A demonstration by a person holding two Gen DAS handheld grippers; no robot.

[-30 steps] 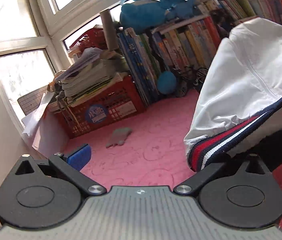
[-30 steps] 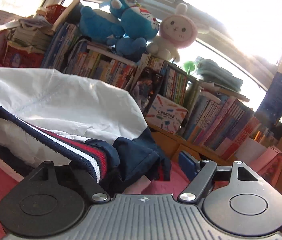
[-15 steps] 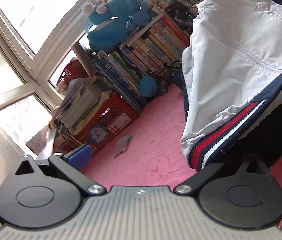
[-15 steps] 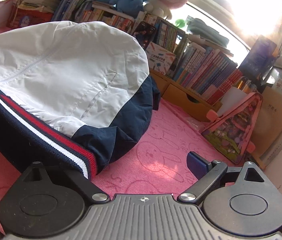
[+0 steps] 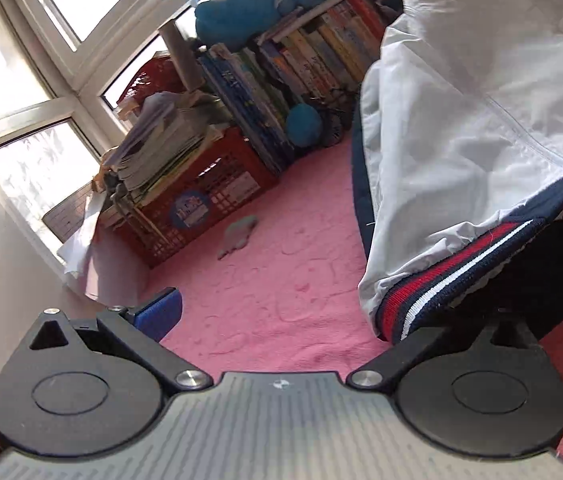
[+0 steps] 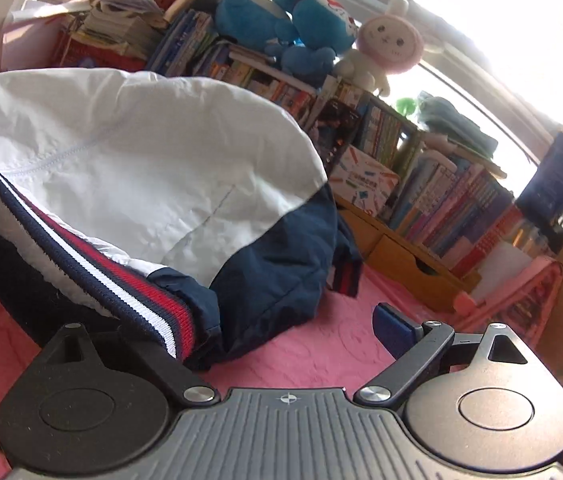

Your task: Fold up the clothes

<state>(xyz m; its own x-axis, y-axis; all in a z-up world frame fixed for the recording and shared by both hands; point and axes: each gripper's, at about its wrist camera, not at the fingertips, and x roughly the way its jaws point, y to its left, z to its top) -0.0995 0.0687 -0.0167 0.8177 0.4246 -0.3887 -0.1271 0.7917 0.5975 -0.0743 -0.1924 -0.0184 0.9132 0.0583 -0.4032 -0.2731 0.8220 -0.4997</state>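
Because the white and navy nylon jacket point(image 6: 141, 168) lies puffed on the pink blanket point(image 5: 273, 280) with its striped hem draped over one finger of each spread, empty gripper, left gripper point(image 5: 281, 320) and right gripper point(image 6: 281, 332), pulling away may drag the fold open.

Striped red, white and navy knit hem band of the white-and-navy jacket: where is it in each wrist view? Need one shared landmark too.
Left wrist view: striped red, white and navy knit hem band at lower right, running up-right from beside the right-hand finger linkage.
Right wrist view: the band at lower left, running diagonally down to the left-hand finger linkage.
Shared landmark: blue plush toy on top of the row of books.
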